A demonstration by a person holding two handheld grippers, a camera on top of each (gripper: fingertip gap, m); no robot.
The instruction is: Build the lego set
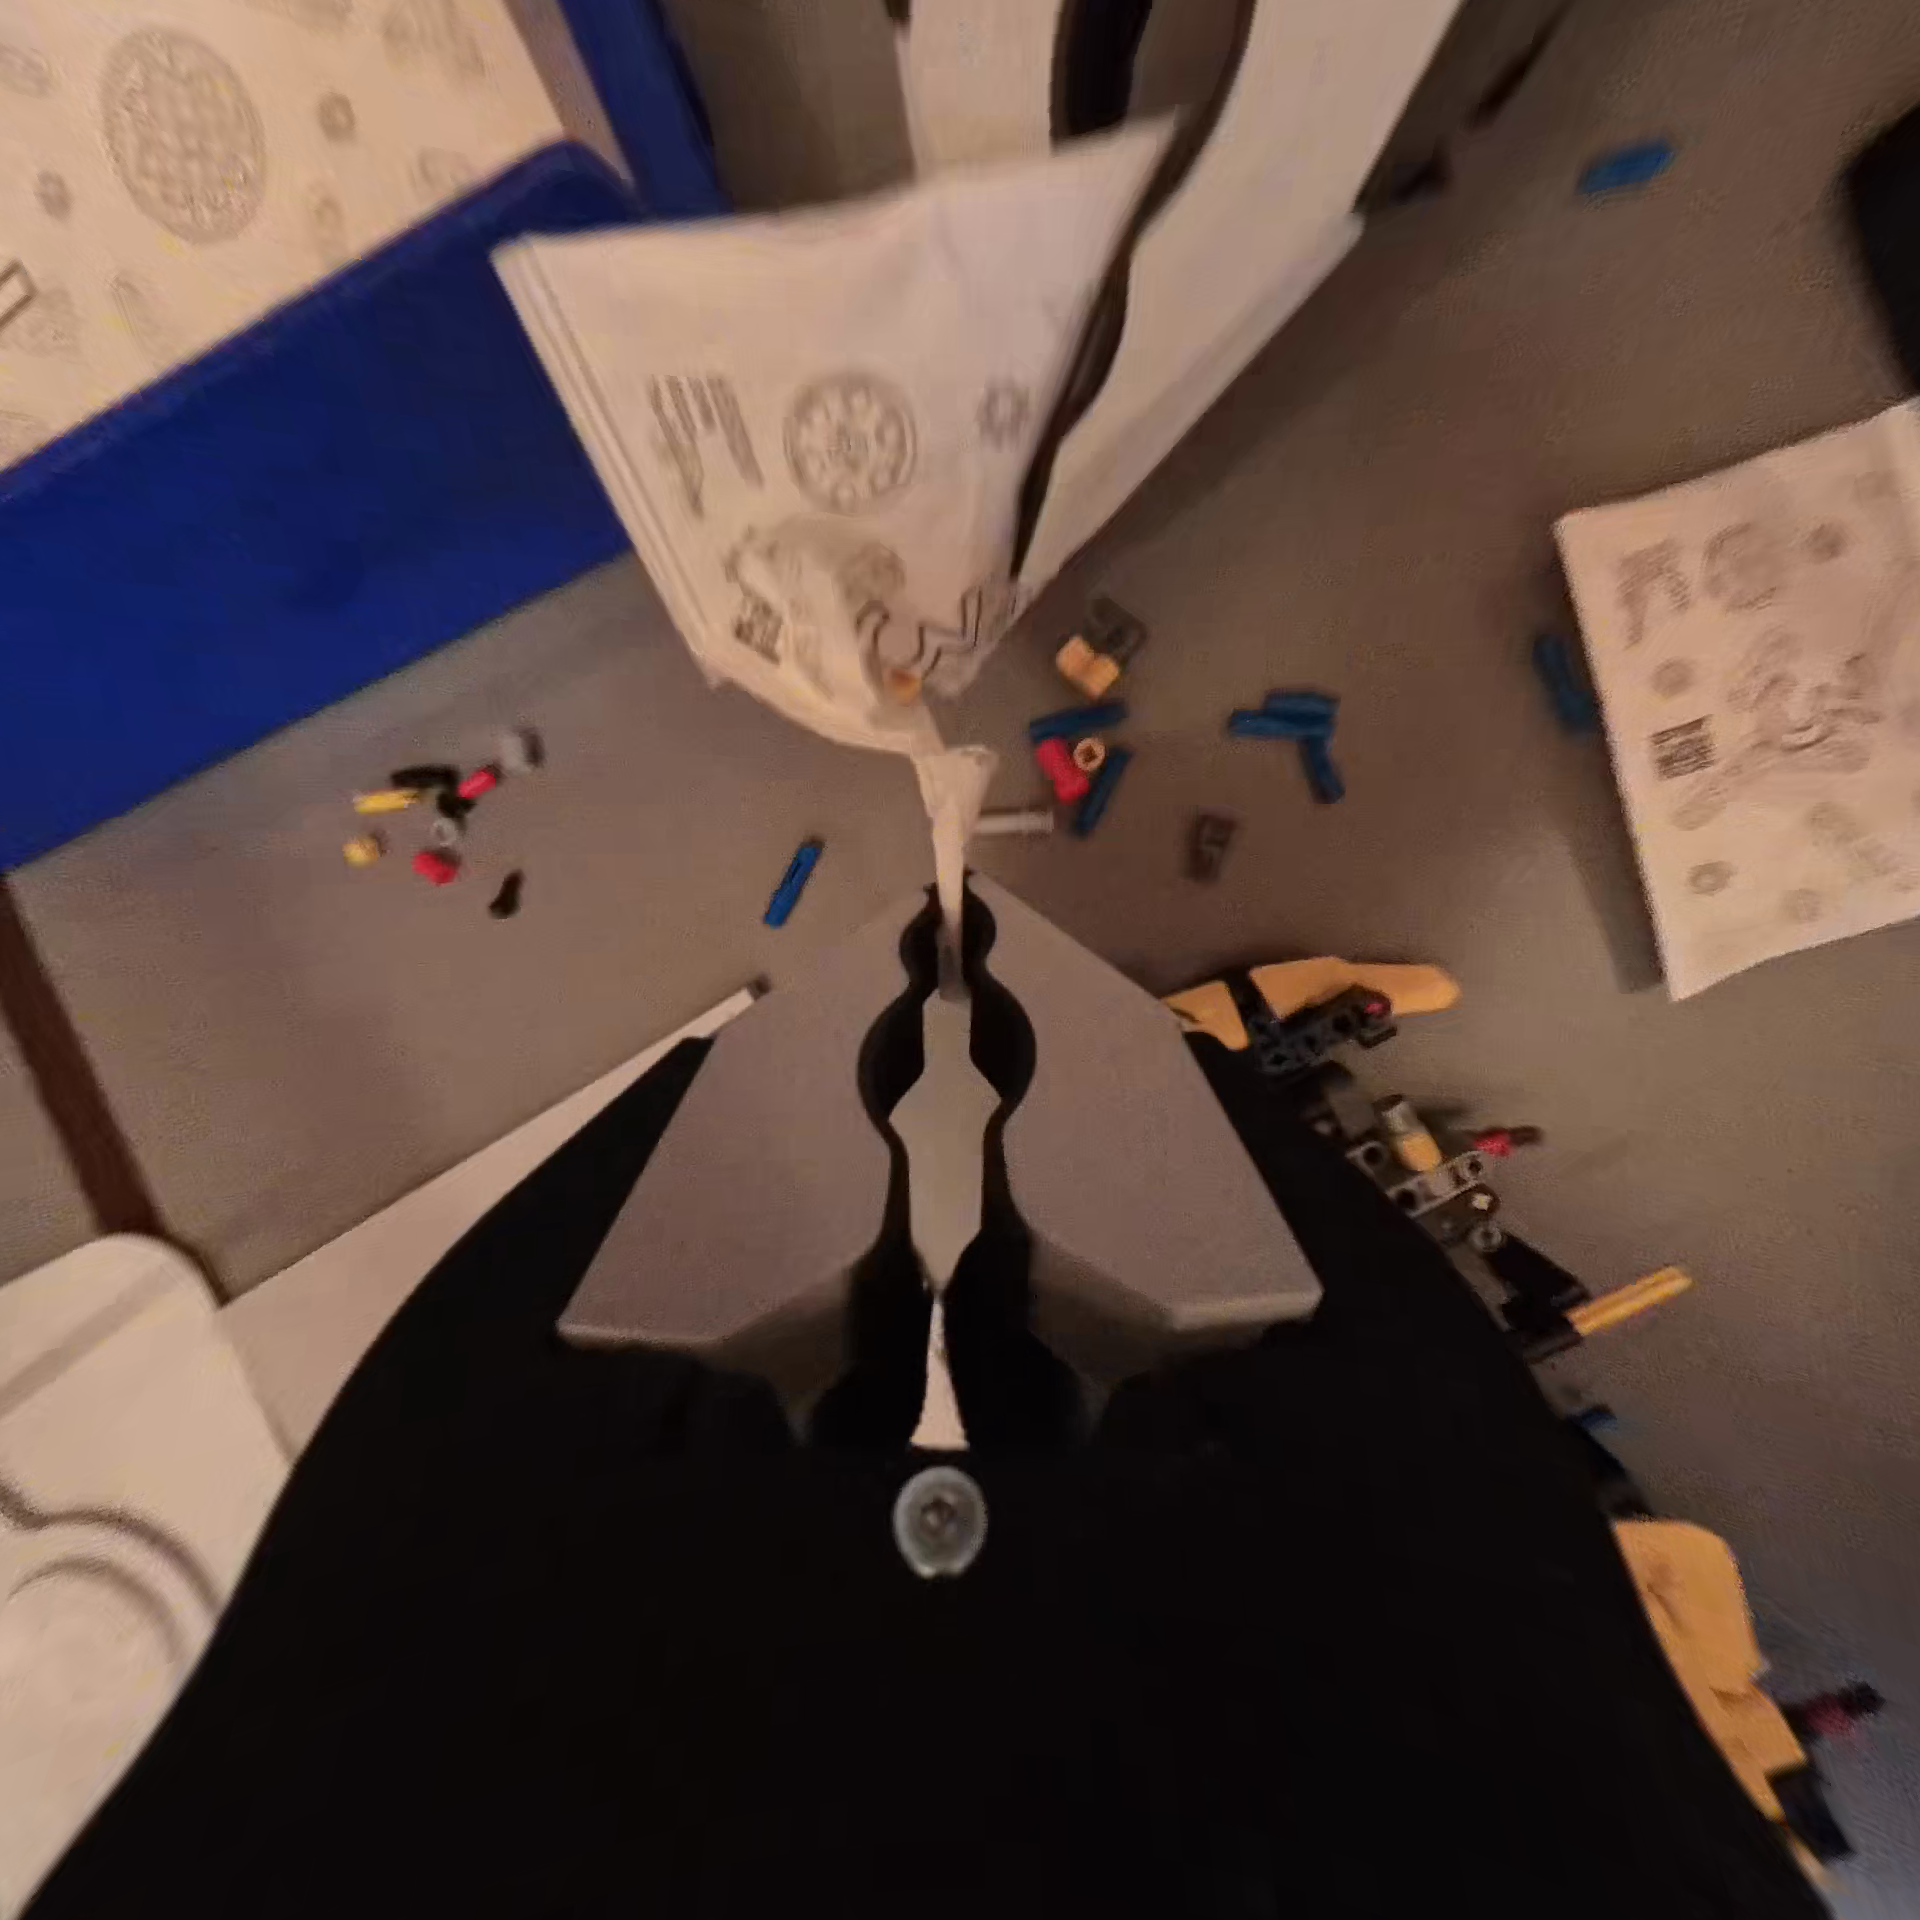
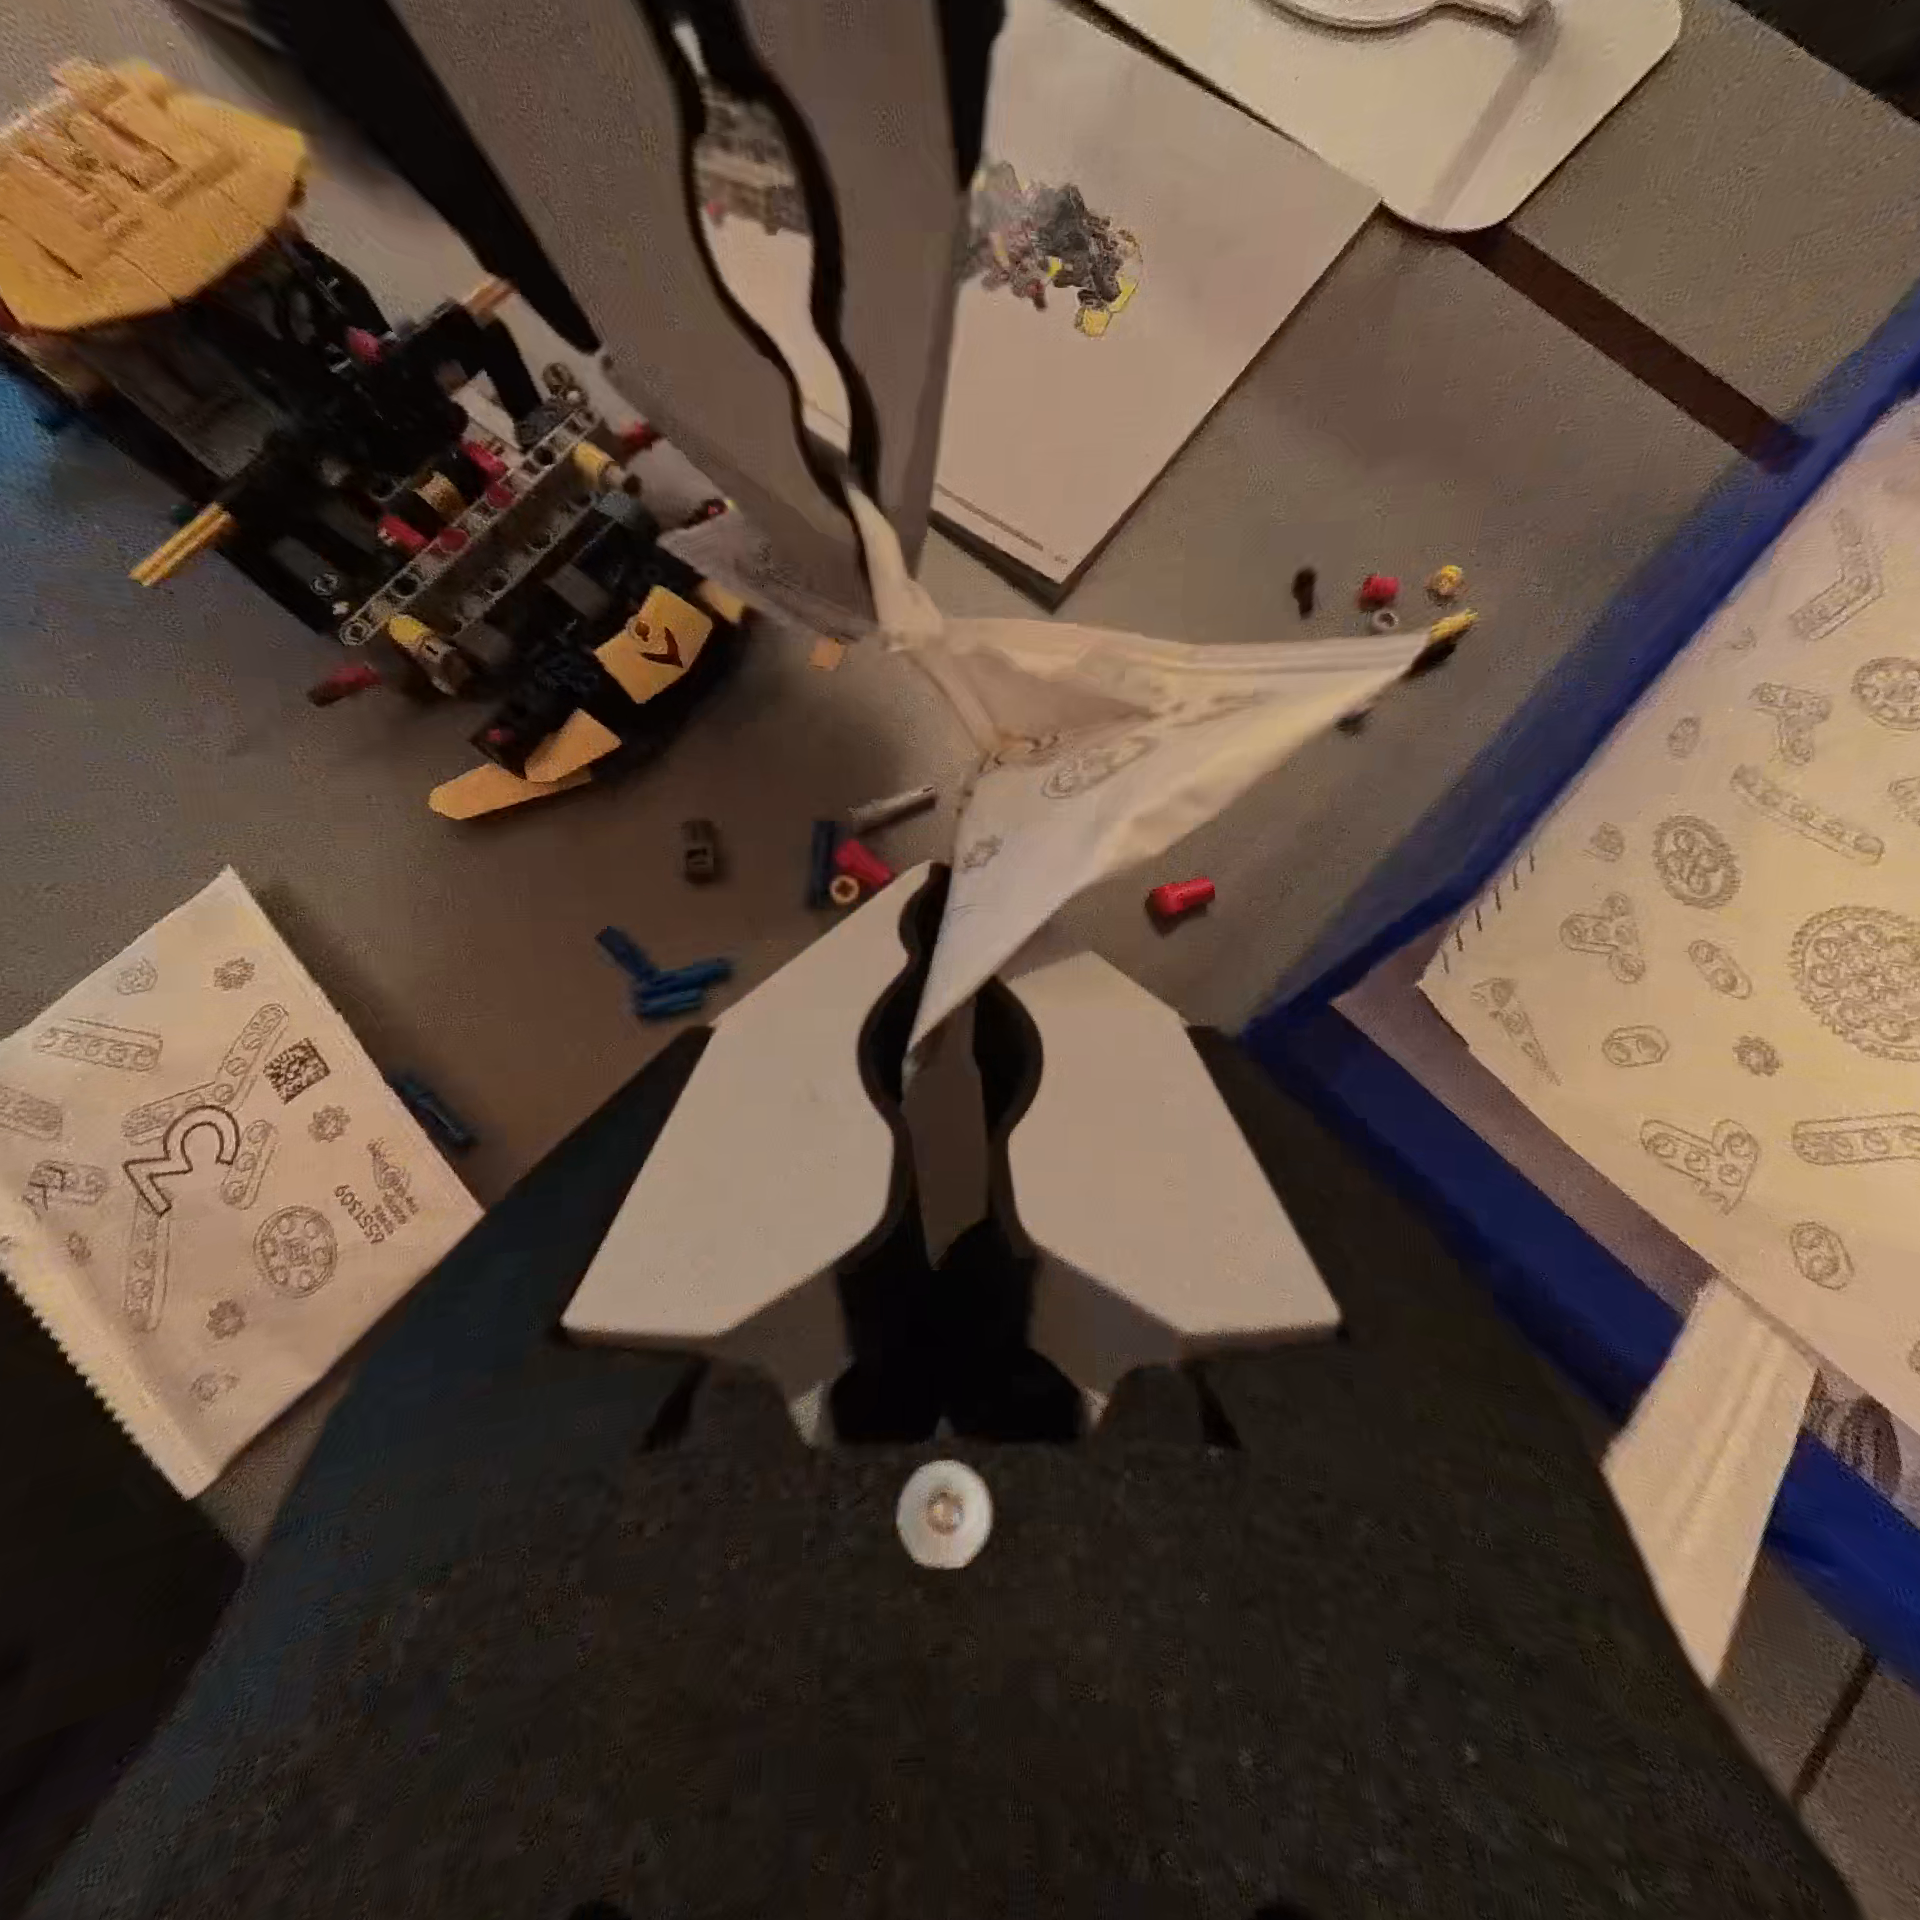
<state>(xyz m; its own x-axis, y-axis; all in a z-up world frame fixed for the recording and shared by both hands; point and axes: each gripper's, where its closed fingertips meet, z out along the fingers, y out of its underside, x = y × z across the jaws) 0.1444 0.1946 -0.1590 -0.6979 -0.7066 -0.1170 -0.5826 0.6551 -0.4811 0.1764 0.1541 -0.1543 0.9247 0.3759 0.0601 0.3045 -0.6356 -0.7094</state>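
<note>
Left gripper: jaws closed on a twisted corner of the paper bag, which hangs in the air straight ahead of the tips.

Right gripper: jaws pinched on another edge of the same bag; the bag stretches from its tips to the left gripper's tips ahead.

Model: part-built, black and grey with yellow panels, on the table ahead and to the left of the right gripper; in the left wrist view it lies just right of the left gripper.

Loose pieces: blue pins, red pins and small black parts scattered on the table under and around the bag.

Second bag: flat on the table, left of the right gripper.

Booklet: open, ahead of the right gripper, beyond the bag.

Blue box: right of the right gripper, holding a further printed bag.
</note>
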